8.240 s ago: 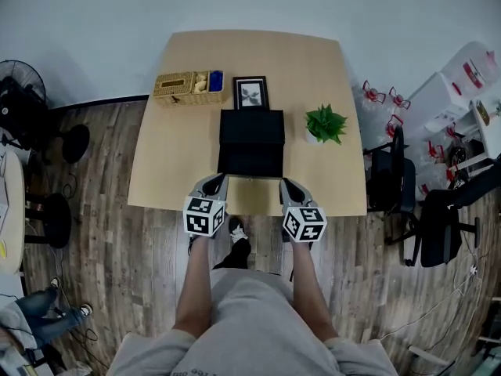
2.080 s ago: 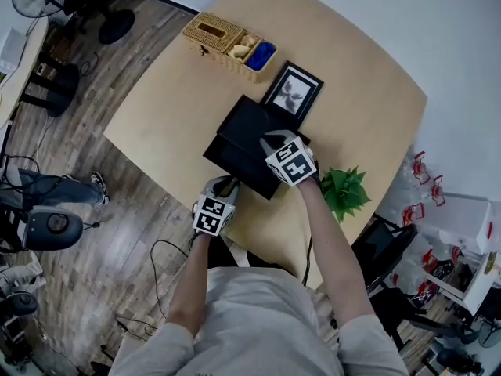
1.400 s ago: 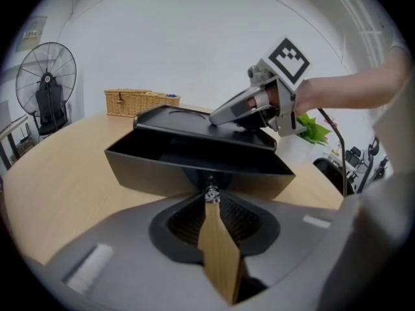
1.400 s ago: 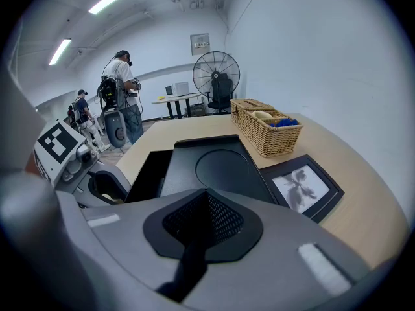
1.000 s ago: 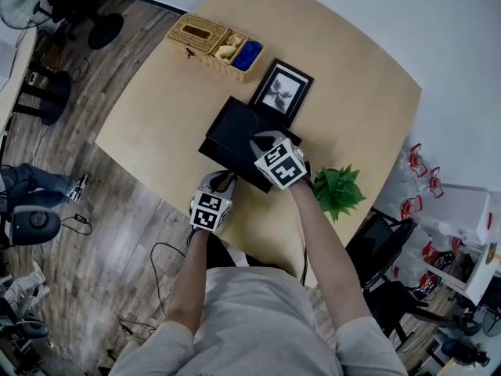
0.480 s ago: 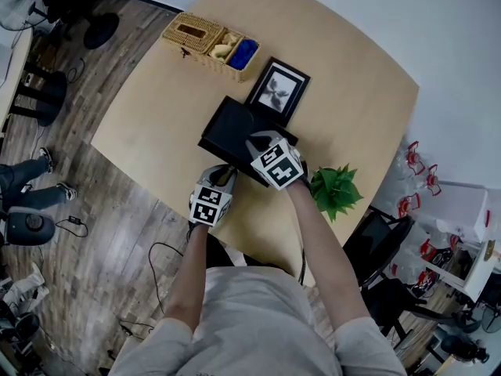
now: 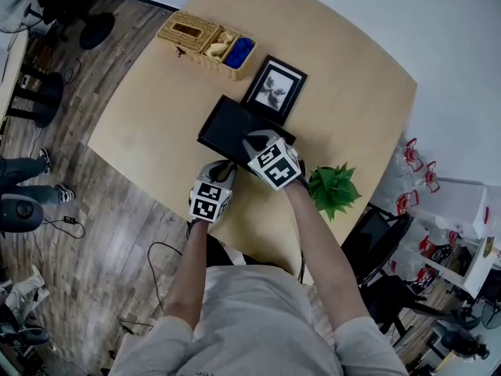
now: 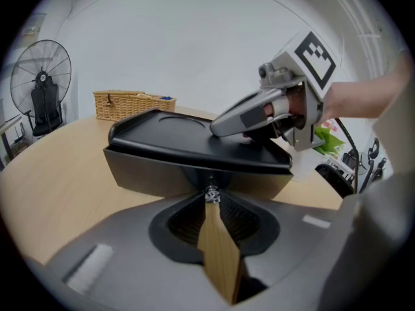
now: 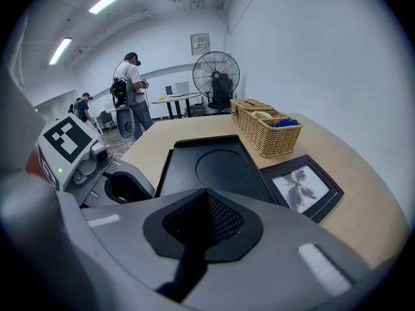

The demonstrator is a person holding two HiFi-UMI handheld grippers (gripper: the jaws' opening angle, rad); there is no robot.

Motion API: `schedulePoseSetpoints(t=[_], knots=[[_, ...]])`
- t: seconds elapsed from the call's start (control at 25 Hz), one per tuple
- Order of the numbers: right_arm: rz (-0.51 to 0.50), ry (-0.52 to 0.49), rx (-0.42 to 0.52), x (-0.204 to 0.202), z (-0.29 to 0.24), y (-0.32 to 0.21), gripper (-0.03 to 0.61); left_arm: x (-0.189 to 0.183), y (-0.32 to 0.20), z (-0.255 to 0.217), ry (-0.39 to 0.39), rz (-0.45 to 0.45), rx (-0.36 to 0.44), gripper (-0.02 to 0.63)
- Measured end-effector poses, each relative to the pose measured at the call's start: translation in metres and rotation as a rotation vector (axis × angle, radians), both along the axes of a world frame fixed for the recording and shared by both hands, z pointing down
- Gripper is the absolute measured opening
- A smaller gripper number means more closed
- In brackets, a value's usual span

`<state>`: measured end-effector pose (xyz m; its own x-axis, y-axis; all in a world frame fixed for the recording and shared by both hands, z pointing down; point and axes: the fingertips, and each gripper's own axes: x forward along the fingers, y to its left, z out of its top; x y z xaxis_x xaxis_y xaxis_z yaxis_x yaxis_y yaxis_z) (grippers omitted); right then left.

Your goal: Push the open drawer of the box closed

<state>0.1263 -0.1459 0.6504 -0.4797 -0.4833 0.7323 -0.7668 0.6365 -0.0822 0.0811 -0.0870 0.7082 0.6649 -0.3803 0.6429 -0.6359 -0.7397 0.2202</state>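
- So, biggest thing first: the wooden table (image 7: 348, 92) with rounded corners, and everything else sits on it.
- The black box (image 7: 225, 125) is near my edge of the table. It has a flat lid with a round dip in it.
- Its drawer (image 8: 152, 173) faces me and looks pushed all the way in, with the front tucked under the lid's overhang.
- A wicker basket (image 7: 196, 34) sits at the far left, well apart from the box, with something blue and something pale in one end.
- A picture frame (image 7: 274, 87) lies flat right beside the far side of the box.
- A little green plant (image 7: 333, 188) stands to the right of the box, near my right arm.
- My right gripper (image 9: 206, 193) rests on top of the box lid, jaws closed together with nothing in them.
- My left gripper (image 8: 211, 203) is low in front of the drawer, jaws pinched together, tips right at the knob (image 8: 211, 194).
- That knob is tiny, metal, and mid-front on the drawer. I honestly can't tell whether the tips pinch it or just touch it.
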Motion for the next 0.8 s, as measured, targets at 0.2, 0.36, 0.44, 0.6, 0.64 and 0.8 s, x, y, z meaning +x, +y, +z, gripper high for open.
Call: schedulePoseSetpoints(t=[0.2,0.36,0.44,0.6,0.64,0.8], knots=[[-0.001,-0.003,-0.003,-0.0004,0.0011,0.0005,0.002,0.0040,-0.0035,0.0000,0.007,0.002,0.000,0.117],[-0.004,0.004,-0.005,0.0009,-0.0008,0.0005,0.002,0.0070,-0.0060,-0.0003,0.005,0.010,0.000,0.117],[-0.003,0.003,-0.007,0.0012,0.0004,0.0005,0.002,0.0077,-0.0068,0.0000,0.007,0.014,-0.001,0.120],[-0.001,0.000,-0.007,0.0014,0.0012,0.0008,0.002,0.0103,-0.0089,0.0009,0.005,0.023,-0.006,0.123],[-0.001,0.001,-0.007,0.0013,0.0003,0.0010,0.002,0.0104,-0.0090,0.0010,0.003,0.027,-0.007,0.123],[-0.006,0.014,0.005,0.0008,-0.0065,-0.0020,0.002,0.0094,-0.0086,0.0009,0.009,0.041,-0.014,0.123]])
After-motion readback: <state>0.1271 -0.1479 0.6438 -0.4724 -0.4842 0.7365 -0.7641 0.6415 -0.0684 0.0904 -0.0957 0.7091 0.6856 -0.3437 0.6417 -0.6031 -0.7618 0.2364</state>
